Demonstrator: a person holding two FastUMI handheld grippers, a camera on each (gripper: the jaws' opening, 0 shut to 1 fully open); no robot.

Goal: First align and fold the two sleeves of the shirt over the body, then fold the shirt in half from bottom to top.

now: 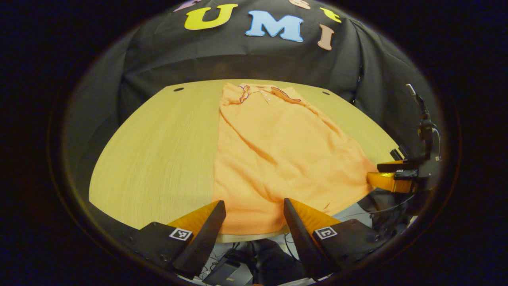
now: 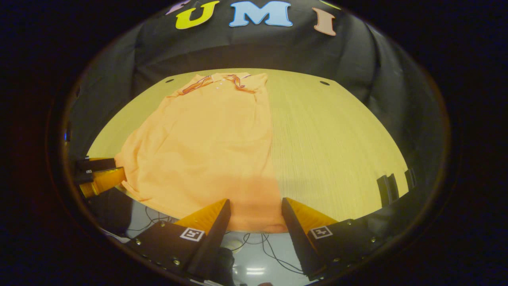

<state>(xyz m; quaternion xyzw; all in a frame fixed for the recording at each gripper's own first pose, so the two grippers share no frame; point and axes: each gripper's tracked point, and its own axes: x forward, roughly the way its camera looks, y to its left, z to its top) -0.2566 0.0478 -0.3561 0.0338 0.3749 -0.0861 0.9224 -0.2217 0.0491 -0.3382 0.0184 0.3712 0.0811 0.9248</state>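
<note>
1. An orange shirt (image 1: 278, 159) is lying flat on the pale wooden worktop (image 1: 158, 151), its collar (image 1: 264, 92) pointing toward 12 o'clock at the far edge and its hem reaching the near edge at 6 o'clock.
2. In the left gripper view the shirt is lying as a long narrow shape with no sleeve sticking out; a diagonal crease is running down across the body from the collar toward 4 o'clock.
3. The left hand-held gripper (image 1: 254, 222) is hovering at the near worktop edge with its fingers spread wide, one finger (image 1: 206, 230) on each side of the hem's left corner; the cloth is showing in the gap between them and neither finger is pressing on it, as far as can be told.
4. The right hand-held gripper (image 2: 256, 222) is likewise standing wide open at the near edge, its fingers (image 2: 301, 230) straddling the hem's right corner (image 2: 262, 214) without clamping it.
5. In the left gripper view the right hand-held gripper (image 1: 391, 174) is appearing at 3 o'clock, just beside the shirt's lower right edge.
6. In the right gripper view the left hand-held gripper (image 2: 99, 174) is appearing at 9 o'clock, just beside the shirt's lower left edge.
7. Bare worktop is stretching toward 3 o'clock of the shirt in the right gripper view, and cables (image 2: 270, 246) are hanging below the near edge.
</note>
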